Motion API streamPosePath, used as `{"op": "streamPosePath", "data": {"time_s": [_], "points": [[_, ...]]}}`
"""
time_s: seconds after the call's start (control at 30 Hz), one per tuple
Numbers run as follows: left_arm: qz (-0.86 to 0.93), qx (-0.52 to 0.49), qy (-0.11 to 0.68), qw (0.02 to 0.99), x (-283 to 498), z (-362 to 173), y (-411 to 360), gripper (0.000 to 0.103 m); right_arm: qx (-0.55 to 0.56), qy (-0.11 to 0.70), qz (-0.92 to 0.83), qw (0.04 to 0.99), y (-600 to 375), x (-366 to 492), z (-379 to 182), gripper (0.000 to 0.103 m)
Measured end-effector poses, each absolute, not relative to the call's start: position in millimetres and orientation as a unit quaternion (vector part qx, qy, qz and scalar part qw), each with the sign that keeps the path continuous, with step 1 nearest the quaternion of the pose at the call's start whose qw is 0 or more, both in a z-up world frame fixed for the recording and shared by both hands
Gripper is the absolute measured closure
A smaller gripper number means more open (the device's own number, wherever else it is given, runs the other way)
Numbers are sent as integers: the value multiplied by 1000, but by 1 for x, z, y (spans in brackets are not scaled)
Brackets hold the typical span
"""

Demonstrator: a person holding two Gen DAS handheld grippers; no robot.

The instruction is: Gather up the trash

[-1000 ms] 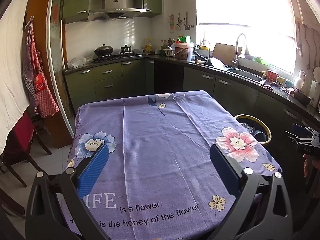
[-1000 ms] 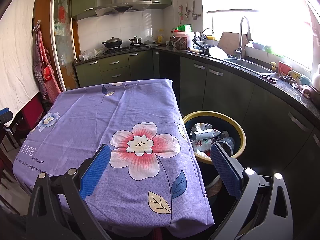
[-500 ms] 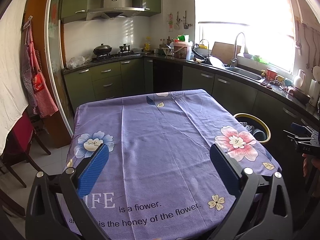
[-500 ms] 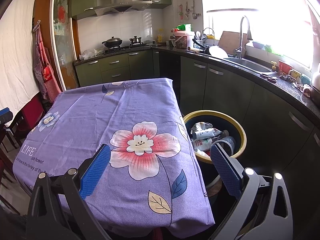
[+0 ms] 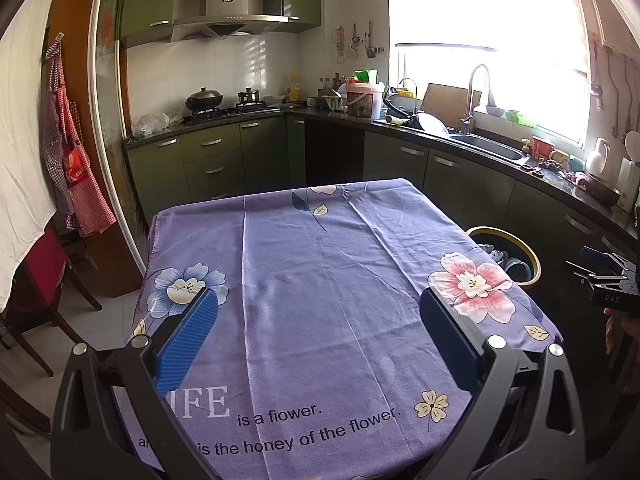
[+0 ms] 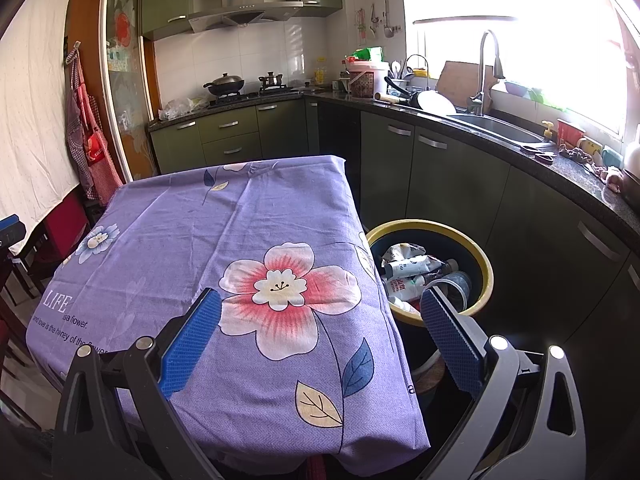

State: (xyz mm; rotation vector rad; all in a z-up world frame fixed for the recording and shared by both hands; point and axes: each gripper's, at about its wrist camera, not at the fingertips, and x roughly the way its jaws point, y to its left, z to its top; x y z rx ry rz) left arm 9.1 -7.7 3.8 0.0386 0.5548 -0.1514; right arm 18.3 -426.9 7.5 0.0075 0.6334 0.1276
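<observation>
Grippers both wide open, empty, left gripper (image 5: 318, 334) over tablecloth (image 5: 320, 280), right gripper (image 6: 320, 336) near trash bin (image 6: 486, 276) w/ bottles

purple floral tablecloth (image 5: 320, 300) draped over table | wok (image 5: 203, 99) and small pot (image 5: 248, 96) on stove under range hood (image 5: 230, 8) | faucet (image 6: 485, 68) at sink (image 6: 494, 128) | red checked apron (image 5: 76, 172) hanging at left wall

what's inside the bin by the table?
The bin holds crumpled wrappers, a white tube and a clear plastic cup. Anything below that top layer is covered; the right gripper's finger hides the near edge.
</observation>
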Motion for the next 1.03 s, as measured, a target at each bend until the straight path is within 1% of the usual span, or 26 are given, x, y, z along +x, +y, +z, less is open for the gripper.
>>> {"op": "streamPosePath", "data": {"time_s": [0.73, 0.87, 1.03], "points": [[-69, 3, 280, 958, 18, 0, -1, 7, 5, 319, 65, 946, -427, 21, 0, 5], [-74, -9, 301, 951, 27, -5, 2, 7, 6, 321, 63, 945, -428, 23, -2, 5], [-63, 7, 314, 947, 49, -16, 5, 7, 4, 331, 68, 941, -427, 36, -8, 5]]}}
